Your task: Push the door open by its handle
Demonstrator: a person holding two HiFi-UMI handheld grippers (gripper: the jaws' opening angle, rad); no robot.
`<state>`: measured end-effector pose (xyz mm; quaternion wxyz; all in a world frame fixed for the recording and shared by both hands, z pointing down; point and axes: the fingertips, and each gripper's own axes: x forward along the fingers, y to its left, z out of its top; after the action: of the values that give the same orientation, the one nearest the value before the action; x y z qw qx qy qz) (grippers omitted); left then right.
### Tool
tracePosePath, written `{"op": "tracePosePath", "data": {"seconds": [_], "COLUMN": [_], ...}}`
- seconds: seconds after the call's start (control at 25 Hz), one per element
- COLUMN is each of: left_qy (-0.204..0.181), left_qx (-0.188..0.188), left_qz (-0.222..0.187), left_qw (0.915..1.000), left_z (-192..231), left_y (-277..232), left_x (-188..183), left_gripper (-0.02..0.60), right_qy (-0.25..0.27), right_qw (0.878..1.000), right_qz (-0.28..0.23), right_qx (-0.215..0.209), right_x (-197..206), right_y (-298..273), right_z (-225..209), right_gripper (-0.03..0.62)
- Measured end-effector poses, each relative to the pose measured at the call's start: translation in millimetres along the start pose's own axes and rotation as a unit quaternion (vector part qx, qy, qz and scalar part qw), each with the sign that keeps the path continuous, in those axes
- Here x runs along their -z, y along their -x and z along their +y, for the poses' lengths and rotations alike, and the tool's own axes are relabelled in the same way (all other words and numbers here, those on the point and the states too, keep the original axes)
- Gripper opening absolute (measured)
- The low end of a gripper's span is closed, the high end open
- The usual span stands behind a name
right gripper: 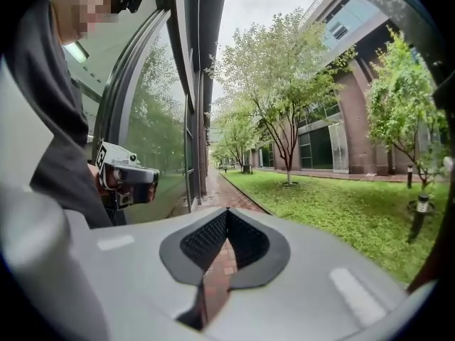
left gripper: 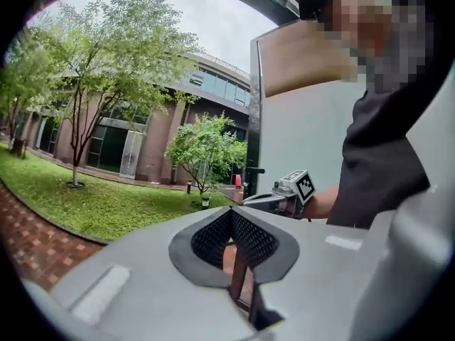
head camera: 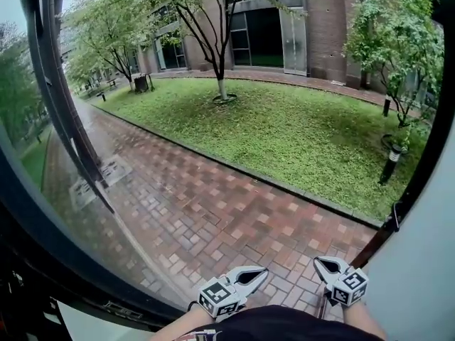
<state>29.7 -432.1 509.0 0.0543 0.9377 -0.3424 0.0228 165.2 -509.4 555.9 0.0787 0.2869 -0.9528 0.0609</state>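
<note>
Left gripper (head camera: 263, 271) and right gripper (head camera: 318, 263) both clenched, empty. Door (head camera: 426, 275) handle (head camera: 395, 217) up-right of right gripper, apart.

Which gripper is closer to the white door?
The right gripper, beside the dark edge of the white door; the left gripper is farther off, over the bricks.
</note>
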Motion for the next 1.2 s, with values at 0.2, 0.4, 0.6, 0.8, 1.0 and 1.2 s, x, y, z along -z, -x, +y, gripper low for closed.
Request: {"op": "tracePosePath", "data": {"seconds": [0.2, 0.4, 0.6, 0.8, 1.0, 1.2], "left_qy": [-0.019, -0.036, -0.006, 0.003, 0.001, 0.001], "left_qx": [0.060, 0.125, 0.194, 0.225, 0.211, 0.171], "left_qz": [0.000, 0.019, 0.022, 0.022, 0.017, 0.024], "left_qw": [0.9980, 0.9913, 0.9807, 0.9740, 0.9773, 0.9849], "left_z": [-46.9, -98.9, -148.0, -183.0, -199.8, -229.1], "left_y": [41.4, 129.6, 204.0, 247.7, 289.8, 321.4], "left_x": [10.4, 35.2, 42.2, 29.0, 31.2, 43.3], "left_gripper": [-0.002, -0.003, -0.002, -0.002, -0.002, -0.002], "right_qy": [0.024, 0.010, -0.010, -0.020, -0.023, -0.012], "right_qw": [1.000, 0.998, 0.994, 0.986, 0.980, 0.981], "right_qz": [-0.003, -0.007, -0.005, -0.014, -0.030, -0.033], "right_qx": [0.019, 0.057, 0.105, 0.166, 0.193, 0.193], "right_x": [-1.2, -4.4, -9.7, -16.1, -11.5, 15.1], "right_y": [8.8, 25.2, 74.6, 133.3, 178.2, 230.5], "right_z": [65.4, 170.2, 284.0, 347.0, 392.5, 436.2], "right_gripper": [0.000, 0.000, 0.000, 0.000, 0.000, 0.000]}}
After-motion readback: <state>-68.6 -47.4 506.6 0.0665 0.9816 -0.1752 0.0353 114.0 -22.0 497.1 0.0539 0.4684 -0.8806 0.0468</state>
